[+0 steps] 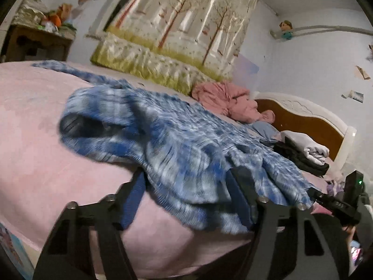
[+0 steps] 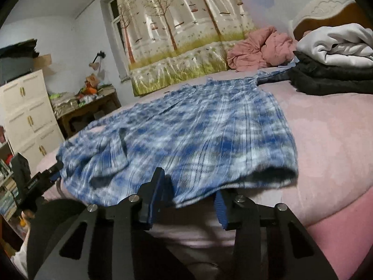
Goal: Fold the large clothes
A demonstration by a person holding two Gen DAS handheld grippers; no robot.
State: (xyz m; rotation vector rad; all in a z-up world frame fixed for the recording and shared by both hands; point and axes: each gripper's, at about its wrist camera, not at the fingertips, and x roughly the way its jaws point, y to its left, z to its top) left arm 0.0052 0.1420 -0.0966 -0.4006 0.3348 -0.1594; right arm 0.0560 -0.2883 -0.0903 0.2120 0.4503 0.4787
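Two grippers at the near edge of a blue shirt, ready to fold it.

The blue checked shirt (image 2: 186, 128) lies spread on the pink bed (image 2: 326, 140) so it can be folded flat. The left gripper (image 1: 186, 186) and right gripper (image 2: 193, 186) are both wide open at the shirt's near hem, which droops over their fingers (nothing pinched yet). The shirt looks soft, wrinkly and bunched at one side.
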